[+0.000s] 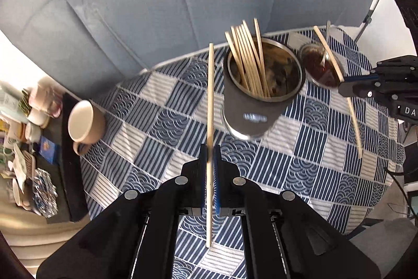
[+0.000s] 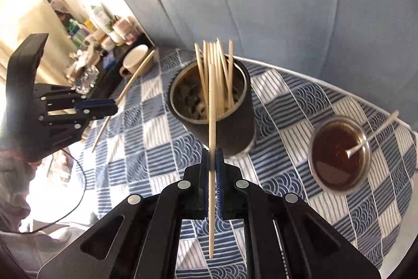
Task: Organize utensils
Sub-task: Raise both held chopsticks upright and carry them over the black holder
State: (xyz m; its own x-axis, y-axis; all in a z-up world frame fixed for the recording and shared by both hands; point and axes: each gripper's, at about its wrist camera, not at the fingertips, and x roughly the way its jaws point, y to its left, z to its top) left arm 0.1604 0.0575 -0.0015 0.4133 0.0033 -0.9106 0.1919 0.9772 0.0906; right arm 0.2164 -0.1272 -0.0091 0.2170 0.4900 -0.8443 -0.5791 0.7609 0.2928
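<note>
A dark metal cup (image 1: 257, 106) (image 2: 222, 119) stands on the checked tablecloth with several wooden chopsticks (image 1: 248, 62) (image 2: 216, 70) upright in it. My left gripper (image 1: 209, 151) is shut on one chopstick (image 1: 210, 101), held above the cloth just left of the cup. My right gripper (image 2: 212, 153) is shut on another chopstick (image 2: 212, 127), held in front of the cup. Each gripper shows in the other's view: the right one (image 1: 342, 89) with its chopstick (image 1: 352, 109), the left one (image 2: 115, 106) with its chopstick (image 2: 122, 93).
A small glass bowl of dark liquid (image 1: 324, 67) (image 2: 339, 153) with a spoon (image 2: 371, 135) stands right of the cup. A beige mug (image 1: 85, 123) (image 2: 137, 62) sits at the table's left edge. Cluttered shelves (image 1: 23, 143) lie beyond. A blue padded backrest (image 1: 156, 5) rises behind the table.
</note>
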